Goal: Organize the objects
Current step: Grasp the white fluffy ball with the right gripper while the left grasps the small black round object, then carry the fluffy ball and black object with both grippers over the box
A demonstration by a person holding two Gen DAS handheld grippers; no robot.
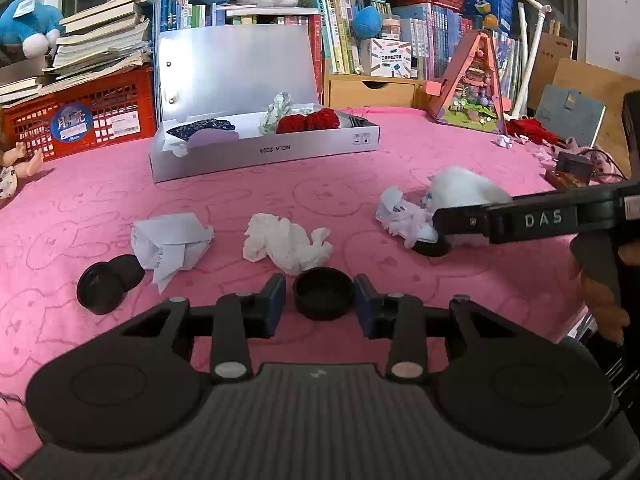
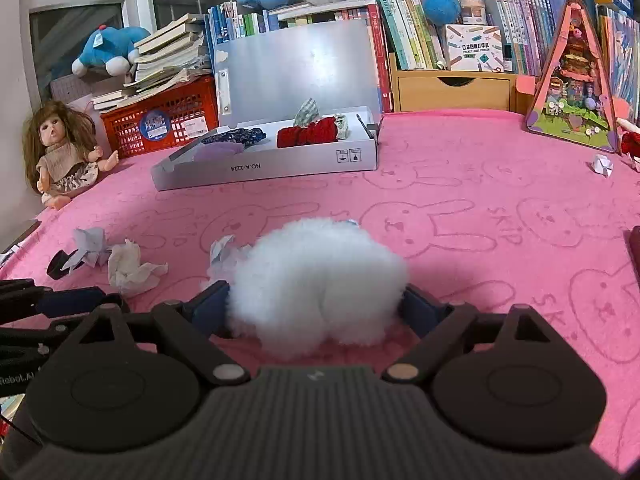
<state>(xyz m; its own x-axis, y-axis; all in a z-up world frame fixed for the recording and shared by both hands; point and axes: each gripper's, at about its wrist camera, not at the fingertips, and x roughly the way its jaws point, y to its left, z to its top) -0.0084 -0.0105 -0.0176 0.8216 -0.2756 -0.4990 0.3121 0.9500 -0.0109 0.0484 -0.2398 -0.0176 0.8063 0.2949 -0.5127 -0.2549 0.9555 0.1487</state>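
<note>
A doll (image 2: 60,152) sits beside the red crate (image 2: 168,120) holding stacked books (image 2: 168,60).

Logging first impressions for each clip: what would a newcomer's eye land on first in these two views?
Probably the fluffy white plush, sitting on the pink bunny-print cloth between the right gripper's fingers. Next, the left gripper closed on a small black cap, with crumpled paper just beyond. Behind stands the open white box holding red yarn.

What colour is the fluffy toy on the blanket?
White; the fluffy toy shows best in the right wrist view.
</note>
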